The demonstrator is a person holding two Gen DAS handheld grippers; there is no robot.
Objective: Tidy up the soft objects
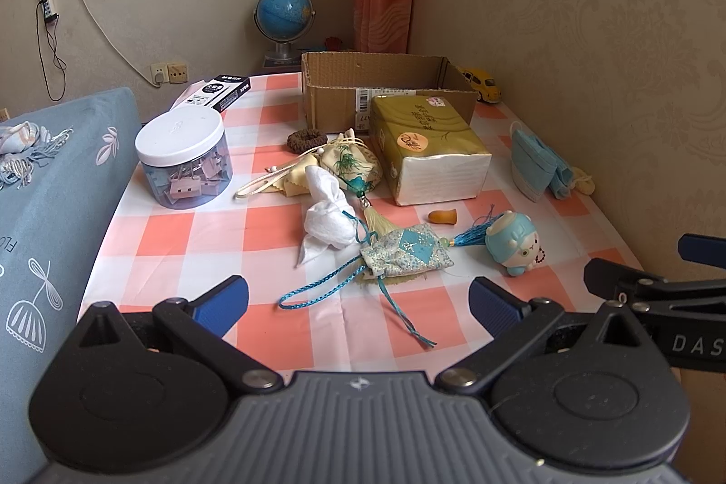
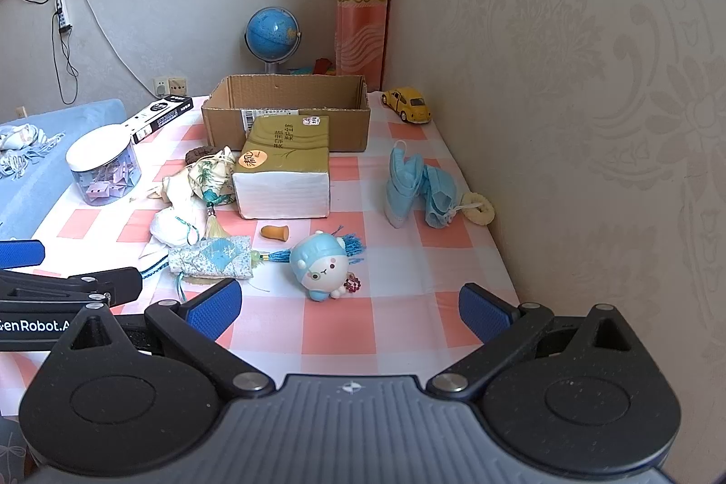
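The blue patchwork sachet [image 1: 406,252] lies flat near the front edge, its braided cord trailing toward the near side. A white cloth bundle [image 1: 327,217] rests just left of it, touching. Farther back, a cream bamboo-print pouch [image 1: 349,162] lies beside a brown scrunchie [image 1: 307,140]. The blue plush figure [image 2: 323,264] lies on its back to the right. Folded blue face masks [image 2: 419,187] stand near the right edge.

Cardboard box [image 1: 390,94] floor hidden by its front wall; tissue pack [image 1: 429,153] print illegible

Globe [image 1: 283,13]; toy car [image 2: 407,104]; clip jar [image 1: 183,159].
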